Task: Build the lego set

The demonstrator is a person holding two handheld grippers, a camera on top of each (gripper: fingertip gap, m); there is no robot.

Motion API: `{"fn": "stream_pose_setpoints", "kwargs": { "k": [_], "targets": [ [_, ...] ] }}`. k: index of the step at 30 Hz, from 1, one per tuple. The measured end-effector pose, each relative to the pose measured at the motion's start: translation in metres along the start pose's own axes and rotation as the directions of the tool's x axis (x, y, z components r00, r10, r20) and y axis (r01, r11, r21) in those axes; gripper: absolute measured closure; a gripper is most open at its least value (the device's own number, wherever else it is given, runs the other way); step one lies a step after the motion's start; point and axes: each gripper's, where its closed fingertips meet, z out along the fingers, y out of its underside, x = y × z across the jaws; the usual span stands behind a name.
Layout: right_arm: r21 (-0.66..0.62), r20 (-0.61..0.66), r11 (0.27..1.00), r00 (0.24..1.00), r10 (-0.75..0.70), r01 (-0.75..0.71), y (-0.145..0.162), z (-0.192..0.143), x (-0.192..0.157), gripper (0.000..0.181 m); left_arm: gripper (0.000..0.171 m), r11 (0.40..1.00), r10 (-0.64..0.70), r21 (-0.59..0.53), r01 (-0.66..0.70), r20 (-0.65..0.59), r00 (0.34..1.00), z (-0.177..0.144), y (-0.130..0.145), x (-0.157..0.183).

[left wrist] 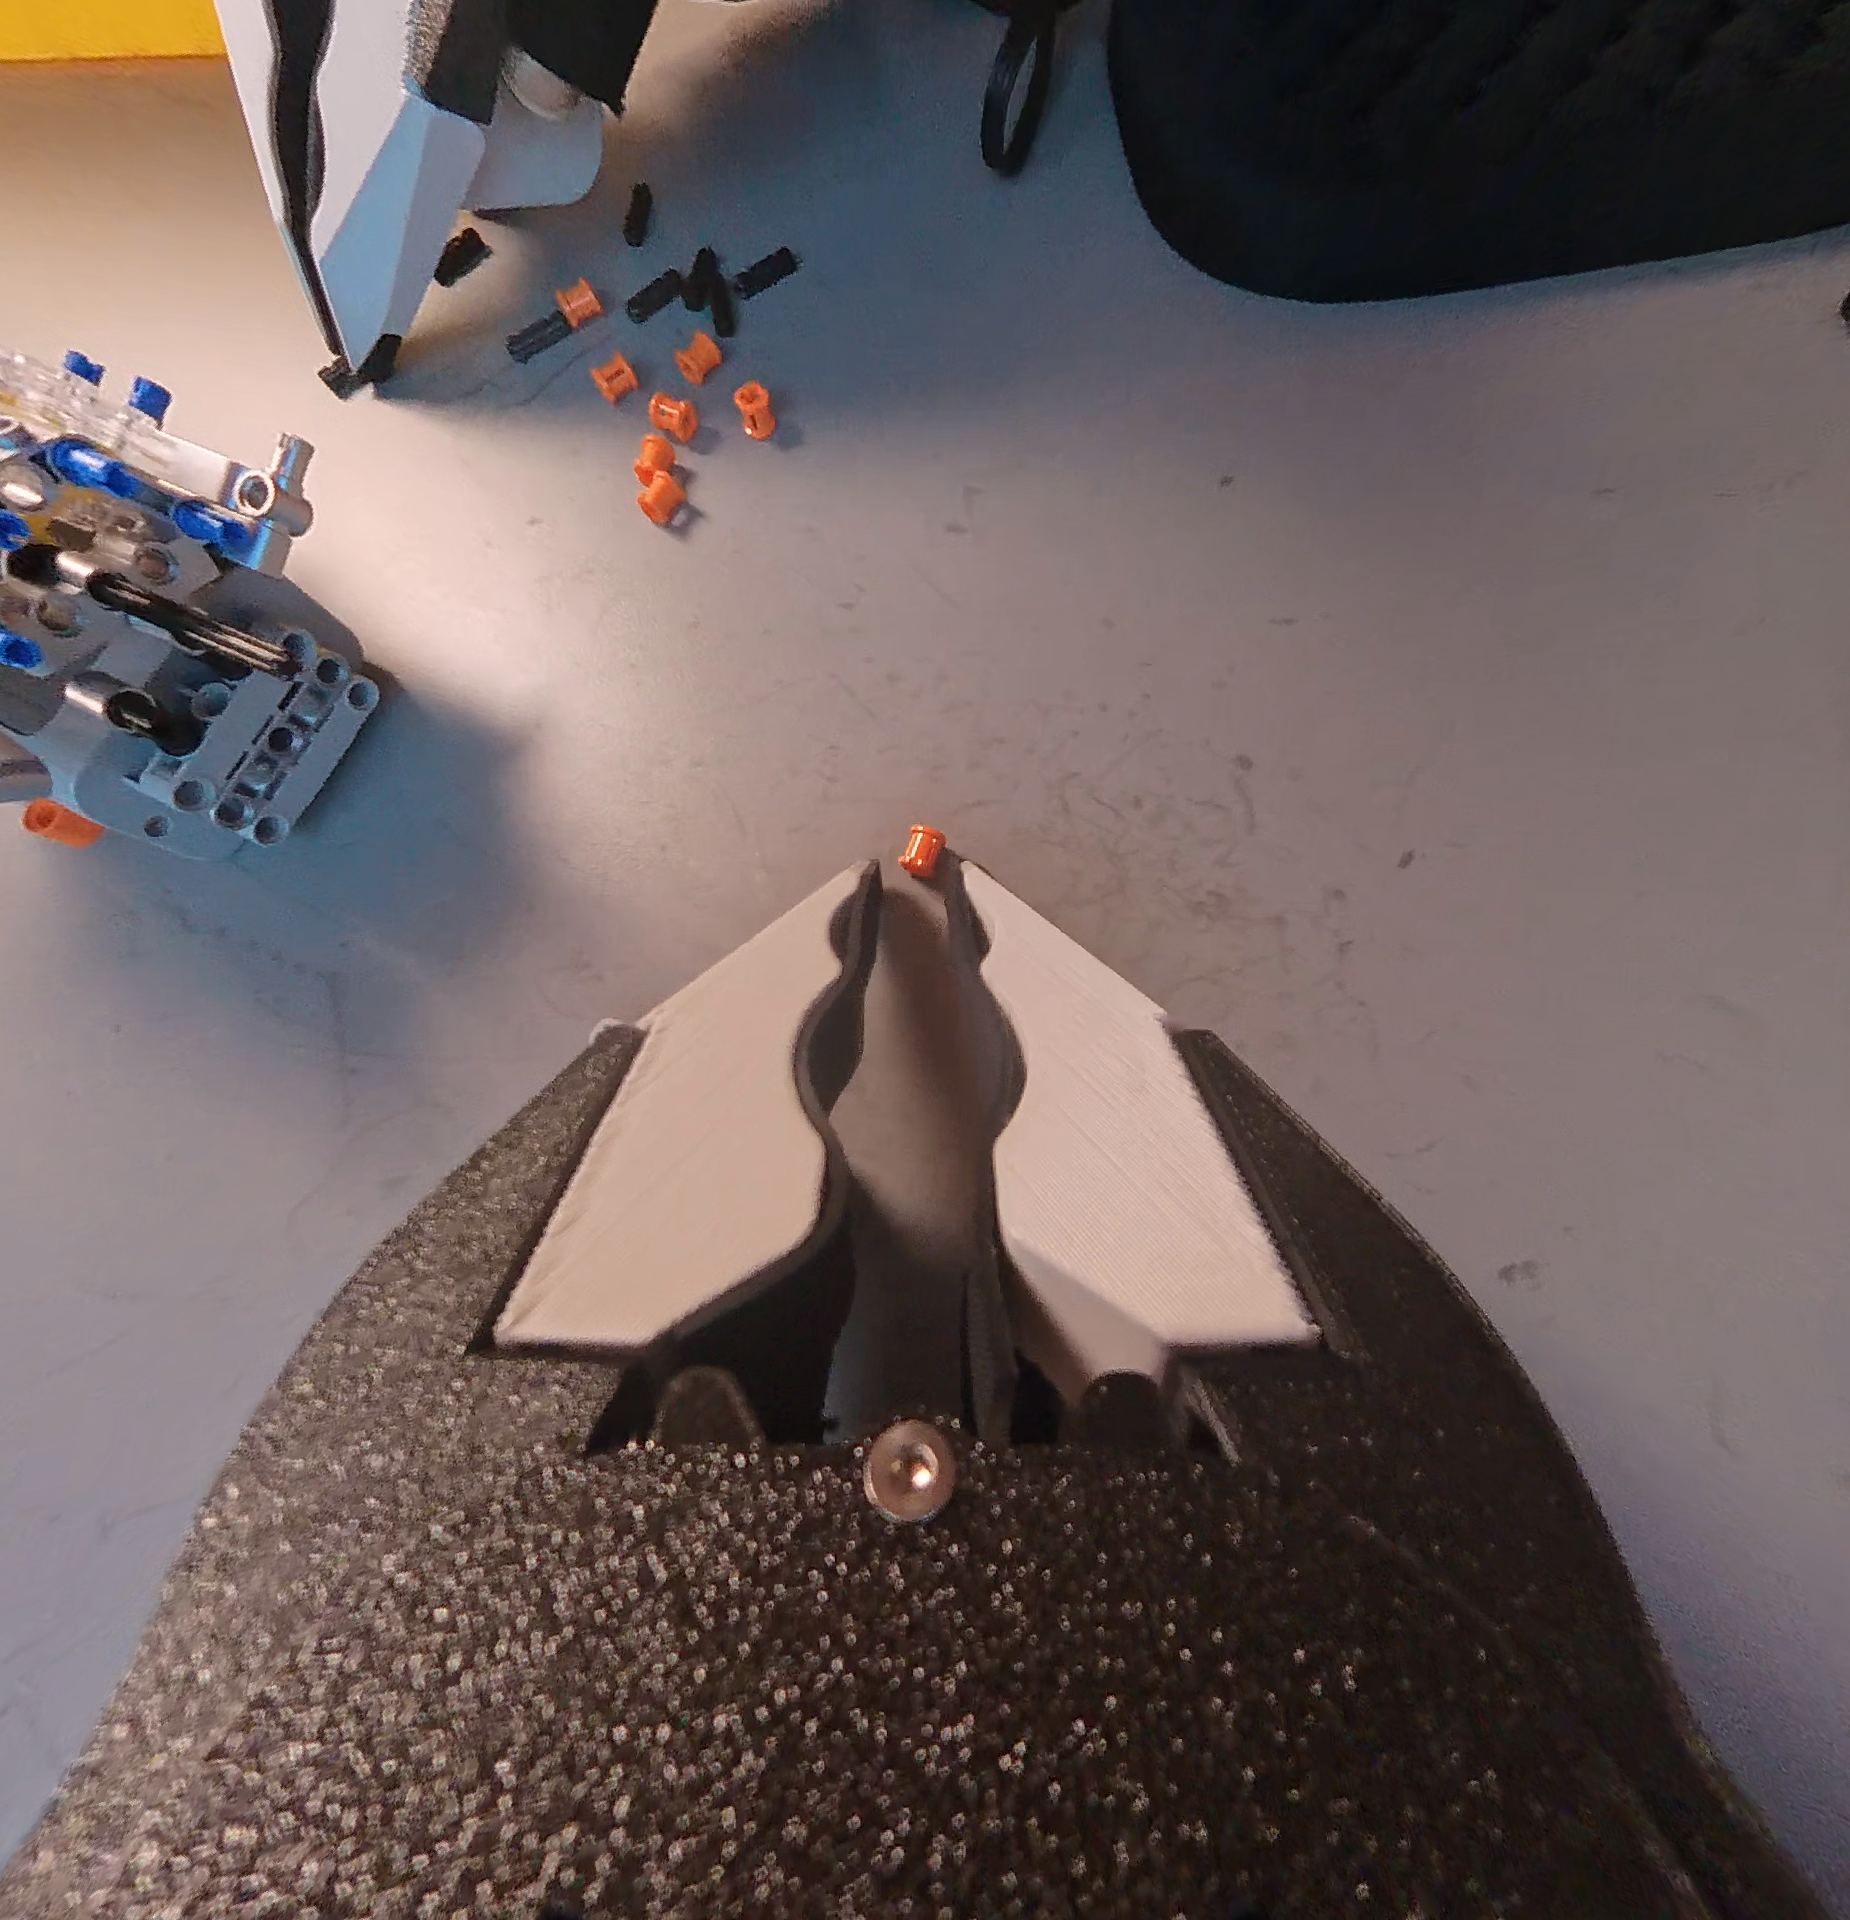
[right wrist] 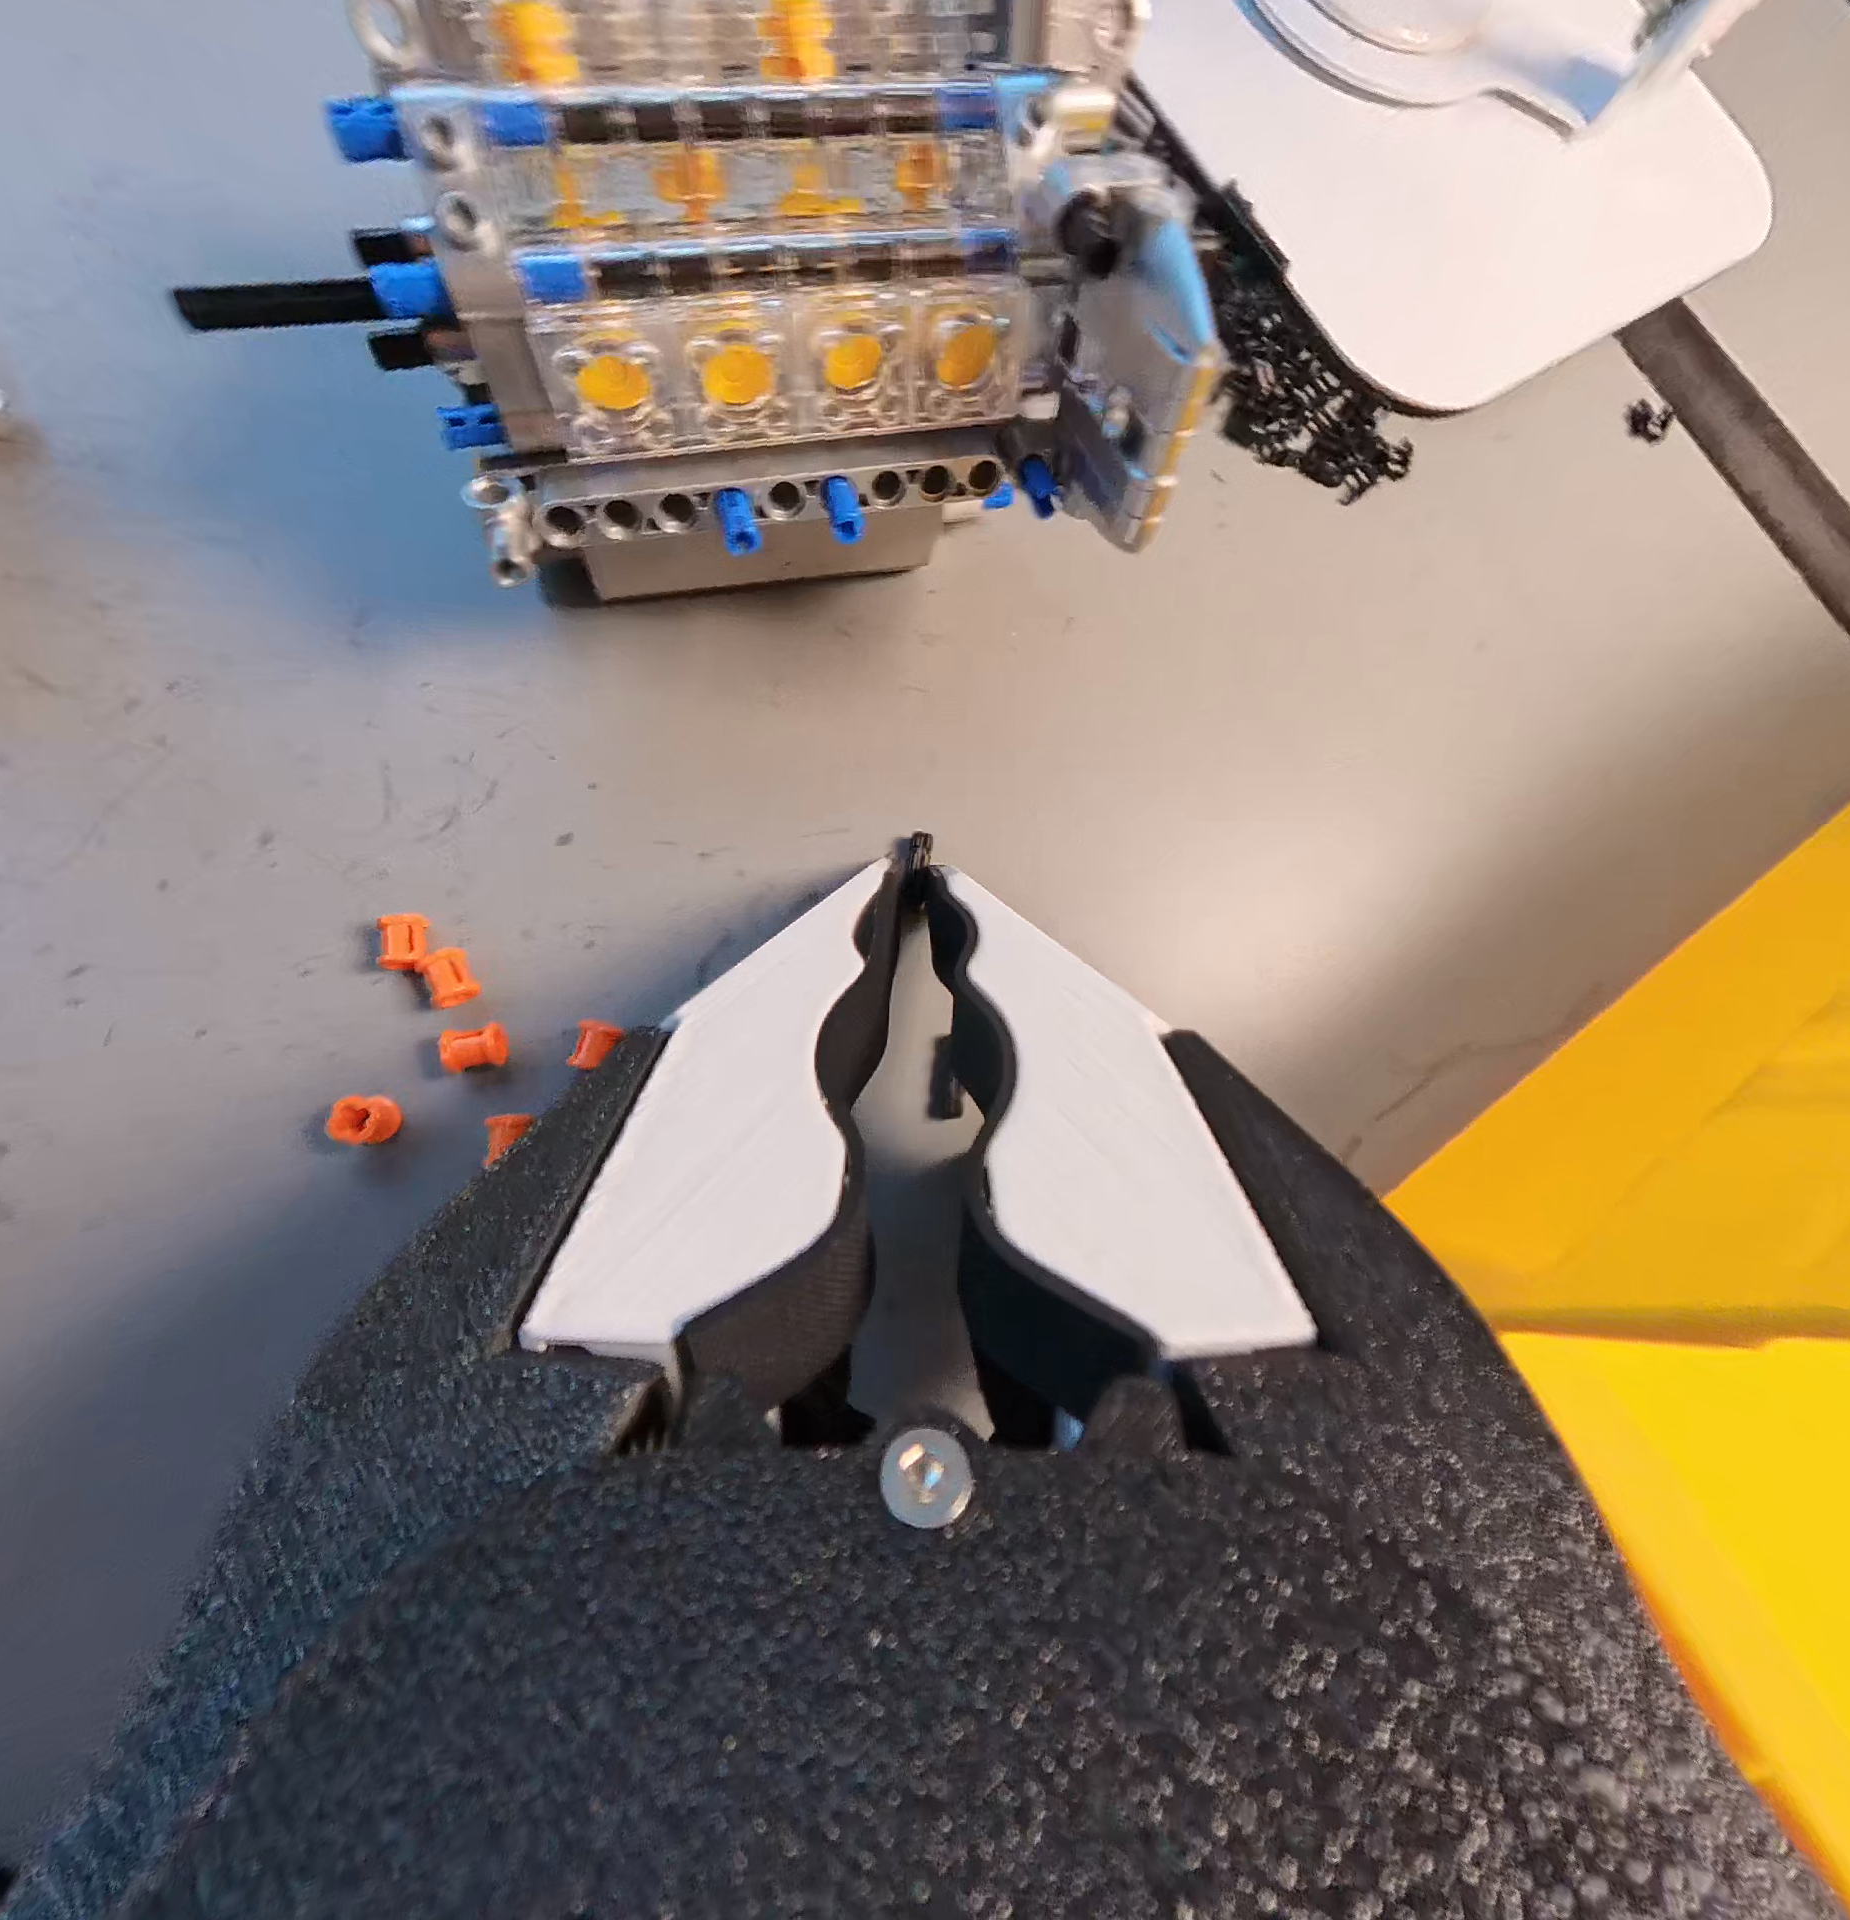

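Observation:
In the left wrist view my left gripper [left wrist: 915, 864] hovers low over the grey table [left wrist: 1212, 623]. A small orange bush [left wrist: 921, 852] sits at its fingertips, against the right finger [left wrist: 1004, 935]. A gap shows between the bush and the left finger [left wrist: 796, 956], so the pads do not press on it. My right gripper [right wrist: 917, 868] is shut on a small black pin [right wrist: 917, 854] that sticks out past its fingertips. The right gripper also shows in the left wrist view [left wrist: 381, 208], above the loose parts.
Several loose orange bushes [left wrist: 672, 416] and black pins [left wrist: 692, 291] lie on the table; the bushes also show in the right wrist view [right wrist: 422, 997]. A grey, blue and clear brick-built engine model [right wrist: 775, 343] stands nearby, also at left [left wrist: 121, 623]. A yellow surface [right wrist: 1679, 1247] borders the table. A black bag [left wrist: 1472, 135] lies at the back. There is about 20 centimetres between the tips of the two grippers.

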Motion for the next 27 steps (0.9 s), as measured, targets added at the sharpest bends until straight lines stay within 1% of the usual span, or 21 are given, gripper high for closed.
{"fn": "stream_pose_setpoints", "kwargs": {
  "k": [1,3,6,8,10,12,14,15,18,21,25,27],
  "targets": [
    [0.01,0.022,0.999,0.999,-0.05,0.049,-0.002,-0.002,-0.008,0.178,0.162,1.0,0.004,0.0,-0.004,-0.001,1.0,0.0,0.0,0.001],
    [0.093,0.097,0.985,0.983,-0.153,0.144,-0.018,-0.011,-0.035,0.178,0.169,1.0,0.02,-0.004,-0.02,0.002,1.0,0.0,0.001,0.002],
    [0.241,0.274,0.941,0.913,-0.302,0.239,-0.041,-0.033,-0.096,0.178,0.171,0.999,0.034,-0.007,-0.034,0.014,0.999,-0.001,0.001,0.002],
    [0.259,0.341,0.924,0.869,-0.359,0.28,-0.041,-0.038,-0.125,0.178,0.171,0.999,0.033,-0.007,-0.033,0.015,0.999,-0.002,0.002,0.002],
    [0.243,0.37,0.912,0.837,-0.403,0.331,-0.036,-0.036,-0.14,0.178,0.171,0.999,0.042,-0.007,-0.042,0.015,0.999,-0.003,0.003,0.002],
    [0.233,0.4,0.913,0.823,-0.403,0.334,-0.032,-0.036,-0.146,0.178,0.171,0.998,0.062,-0.004,-0.062,0.03,0.998,-0.005,0.004,0.0],
    [0.202,0.432,0.923,0.816,-0.383,0.327,-0.026,-0.036,-0.147,0.178,0.158,0.996,0.086,0.002,-0.087,0.04,0.995,-0.005,0.002,0.0],
    [0.182,0.443,0.926,0.814,-0.377,0.33,-0.021,-0.035,-0.147,0.178,0.154,0.994,0.104,0.006,-0.105,0.042,0.994,-0.005,0.0,0.001],
    [0.135,0.485,0.927,0.792,-0.37,0.35,-0.009,-0.034,-0.152,0.178,0.155,0.985,0.173,-0.003,-0.173,0.048,0.984,-0.003,-0.004,0.003],
    [0.114,0.495,0.921,0.782,-0.377,0.372,-0.004,-0.034,-0.156,0.178,0.158,0.978,0.211,-0.018,-0.21,0.054,0.976,-0.001,-0.007,0.003],
    [0.109,0.49,0.922,0.787,-0.374,0.371,-0.004,-0.033,-0.155,0.178,0.165,0.975,0.22,-0.026,-0.219,0.047,0.974,0.0,-0.006,0.004],
    [0.106,0.489,0.922,0.788,-0.374,0.372,-0.003,-0.033,-0.155,0.178,0.166,0.979,0.203,-0.03,-0.202,0.041,0.978,0.0,-0.005,0.004]
  ]
}}
